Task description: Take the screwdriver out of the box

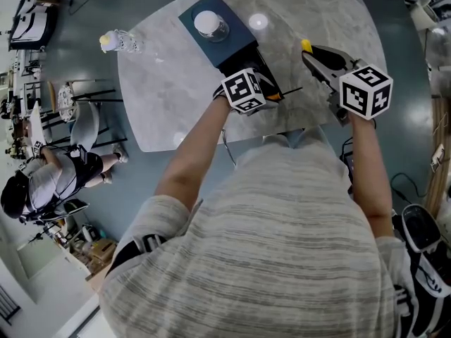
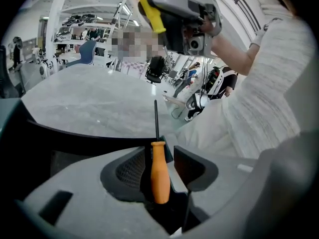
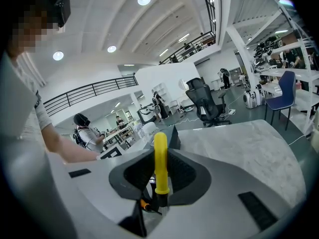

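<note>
An orange-handled screwdriver (image 2: 159,172) with a thin black shaft stands between the jaws of my left gripper (image 2: 167,156). Its handle lies close against the left pad, and a gap shows on the right side, so the jaws are open around it. In the head view the left gripper (image 1: 271,90) is low over the marble table (image 1: 162,97), just in front of the dark blue box (image 1: 236,46), with the orange handle (image 1: 275,97) at its tips. My right gripper (image 3: 160,163) is shut on a yellow-handled tool (image 3: 160,161) and is held up to the right (image 1: 313,53).
A white round lid (image 1: 210,23) sits on top of the box. A clear bottle with a yellow cap (image 1: 120,41) lies at the table's left edge. Beyond the table are chairs (image 1: 81,115) and a seated person (image 1: 49,178).
</note>
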A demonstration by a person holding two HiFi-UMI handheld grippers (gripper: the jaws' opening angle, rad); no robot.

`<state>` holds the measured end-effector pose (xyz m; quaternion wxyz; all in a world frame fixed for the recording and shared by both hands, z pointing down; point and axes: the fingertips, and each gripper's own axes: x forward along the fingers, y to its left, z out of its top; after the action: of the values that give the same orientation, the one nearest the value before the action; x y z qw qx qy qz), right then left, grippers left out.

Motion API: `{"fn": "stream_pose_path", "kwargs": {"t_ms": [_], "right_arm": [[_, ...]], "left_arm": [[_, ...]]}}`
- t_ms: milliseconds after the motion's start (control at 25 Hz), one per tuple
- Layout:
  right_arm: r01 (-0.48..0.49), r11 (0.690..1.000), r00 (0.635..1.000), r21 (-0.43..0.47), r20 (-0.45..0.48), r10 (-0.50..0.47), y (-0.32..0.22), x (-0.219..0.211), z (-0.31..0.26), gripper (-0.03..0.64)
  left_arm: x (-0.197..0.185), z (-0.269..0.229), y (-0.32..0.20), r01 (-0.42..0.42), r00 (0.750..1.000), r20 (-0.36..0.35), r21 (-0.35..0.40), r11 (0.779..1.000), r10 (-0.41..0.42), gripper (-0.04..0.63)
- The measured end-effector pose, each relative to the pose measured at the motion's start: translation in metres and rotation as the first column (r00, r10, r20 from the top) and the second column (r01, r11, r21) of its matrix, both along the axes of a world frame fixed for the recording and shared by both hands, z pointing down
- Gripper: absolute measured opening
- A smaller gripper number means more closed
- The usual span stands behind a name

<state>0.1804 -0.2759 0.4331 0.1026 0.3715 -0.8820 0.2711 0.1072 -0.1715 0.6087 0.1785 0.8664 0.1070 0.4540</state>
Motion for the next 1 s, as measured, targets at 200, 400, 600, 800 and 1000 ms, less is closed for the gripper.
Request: {"fn": "stream_pose_path", "kwargs": {"t_ms": [200, 400, 600, 800, 1000], "right_arm": [[-0.003, 1.000, 1.000, -0.006, 0.000, 0.003, -0.0017, 0.0034, 0.0021, 0.075], [-0.001, 1.000, 1.000, -0.009, -0.002, 0.001, -0.0018, 0.0069, 0.0023, 0.075], [-0.002, 1.000, 1.000, -0.010, -0.008, 0.002, -0.0037, 0.0090, 0.0033, 0.075], [-0.001, 1.000, 1.000, -0.010, -0.017, 0.001, -0.0022, 0.0092, -0.0001, 0.075], [0.009, 1.000, 1.000, -0.009, -0.026, -0.009, -0.0025, 0.0046, -0.0004, 0.075]], "left_arm": [[-0.0027, 0.0085, 0.0023, -0.023, 0.997, 0.066, -0.049, 0.999, 0.026, 0.181], [-0.0019, 0.0095, 0.0081, -0.052, 0.993, 0.104, -0.104, 0.993, 0.063, 0.149], [-0.0023, 0.0100, 0.0081, -0.062, 0.992, 0.104, -0.108, 0.992, 0.074, 0.140], [-0.0028, 0.0062, 0.0098, -0.075, 0.992, 0.091, -0.082, 0.994, 0.083, 0.135], [-0.0044, 0.0007, 0.0093, -0.072, 0.993, 0.084, -0.076, 0.994, 0.079, 0.124]]}}
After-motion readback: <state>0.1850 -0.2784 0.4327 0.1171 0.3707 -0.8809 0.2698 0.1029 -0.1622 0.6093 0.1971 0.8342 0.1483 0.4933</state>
